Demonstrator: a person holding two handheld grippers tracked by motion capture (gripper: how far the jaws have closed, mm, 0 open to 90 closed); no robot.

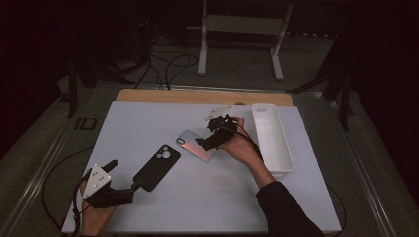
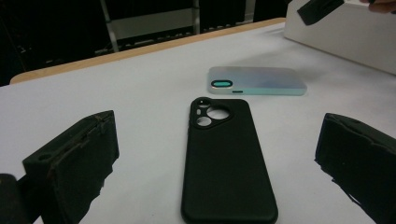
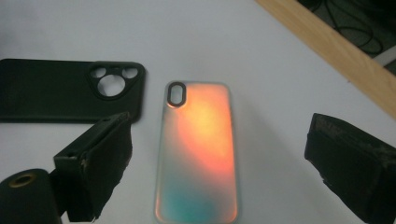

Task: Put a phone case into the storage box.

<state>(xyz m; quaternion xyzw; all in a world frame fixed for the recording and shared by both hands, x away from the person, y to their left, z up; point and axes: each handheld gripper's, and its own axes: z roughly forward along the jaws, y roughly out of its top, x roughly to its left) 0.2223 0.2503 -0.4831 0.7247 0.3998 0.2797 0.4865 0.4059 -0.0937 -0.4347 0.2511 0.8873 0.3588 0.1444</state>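
With both cases lying flat and apart on the mat (image 1: 148, 118), hovering the left gripper (image 1: 123, 174) wide-jawed over the black case (image 1: 157, 167) and the right gripper (image 1: 205, 139) wide-jawed astride the iridescent case (image 1: 195, 144), probably for edge grips toward the bin (image 1: 284, 148).

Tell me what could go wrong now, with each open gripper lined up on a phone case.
1. The black case lies flat on the table, so the left gripper may slide it instead of gripping it.
2. The shiny case looks smooth and equally flat; the right gripper might slip off its edges.
3. The two cases lie close, so pushing one could bump the other.
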